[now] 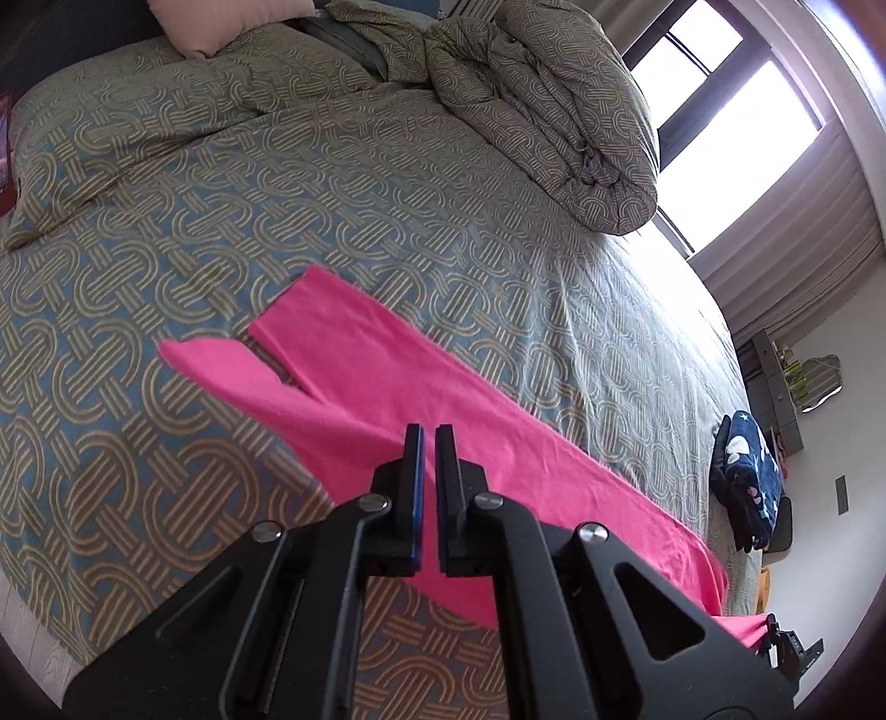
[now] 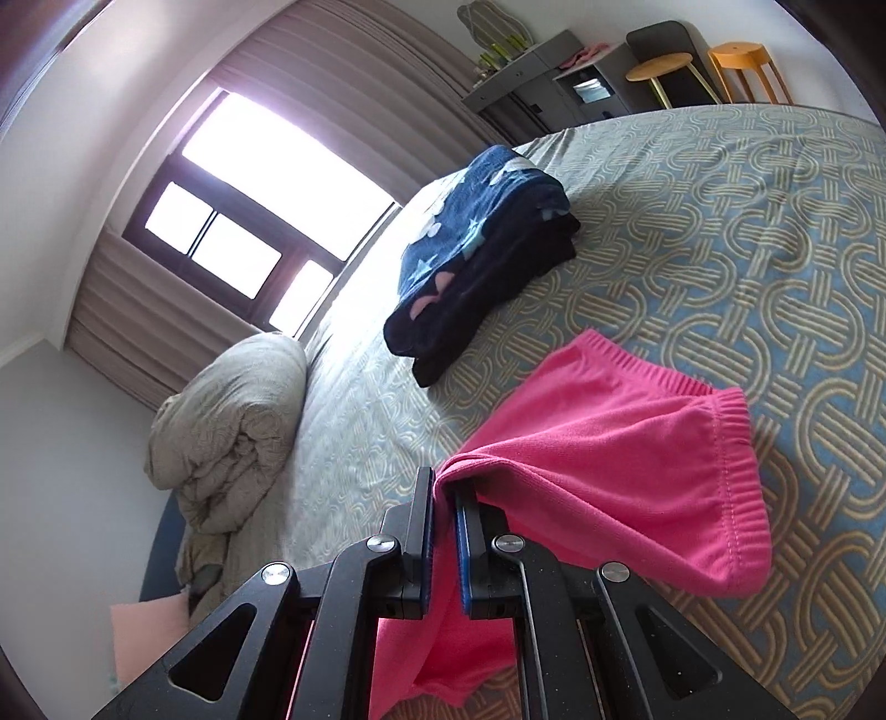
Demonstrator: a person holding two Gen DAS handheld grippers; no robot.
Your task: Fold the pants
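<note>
Bright pink pants (image 1: 360, 387) stretch across the patterned bed (image 1: 277, 194), their two leg ends flat at the far left and the rest raised off the cover. My left gripper (image 1: 429, 435) is shut on the near edge of the pants about halfway along; pink cloth shows in the slit between its pads. The right gripper (image 1: 786, 642) holds the far waist end at the lower right of that view. In the right wrist view my right gripper (image 2: 443, 482) is shut on a fold of the pants (image 2: 609, 443), and the elastic waistband (image 2: 736, 487) hangs over its right finger.
A folded dark blue starred blanket (image 2: 482, 249) lies on the bed beyond the waistband. A rolled duvet (image 1: 554, 111) and a pink pillow (image 1: 221, 22) sit at the head end. A window, a grey cabinet (image 2: 554, 83) and two stools (image 2: 659, 66) stand past the bed.
</note>
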